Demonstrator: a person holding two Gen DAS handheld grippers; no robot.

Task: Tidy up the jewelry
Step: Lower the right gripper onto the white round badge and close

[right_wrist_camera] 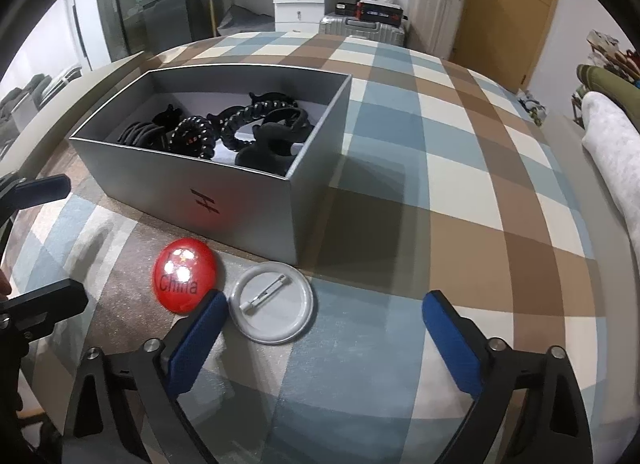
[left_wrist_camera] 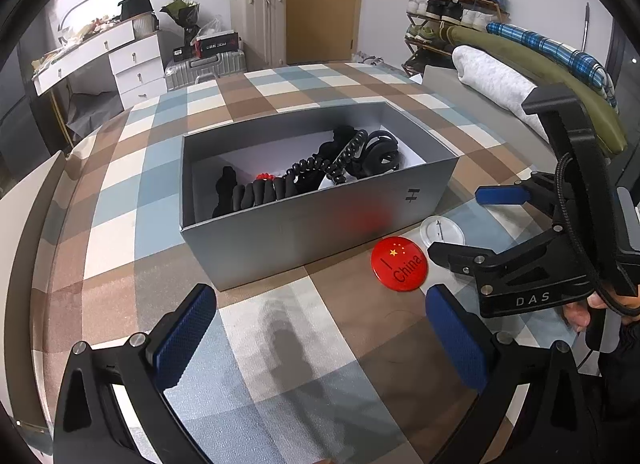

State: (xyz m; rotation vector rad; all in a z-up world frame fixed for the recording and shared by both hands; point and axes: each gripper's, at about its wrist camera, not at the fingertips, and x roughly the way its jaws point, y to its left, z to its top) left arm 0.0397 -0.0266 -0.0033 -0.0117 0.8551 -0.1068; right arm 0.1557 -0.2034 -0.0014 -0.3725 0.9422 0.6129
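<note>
Badges (right_wrist_camera: 186,281) lie beside box (left_wrist_camera: 320,224) of hair ties (left_wrist_camera: 308,174).

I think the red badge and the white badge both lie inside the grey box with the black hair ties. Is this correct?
Not quite. The red badge and the white badge lie on the checked tablecloth, just outside the grey box; only the black hair ties are inside. The right wrist view shows this clearly.
</note>
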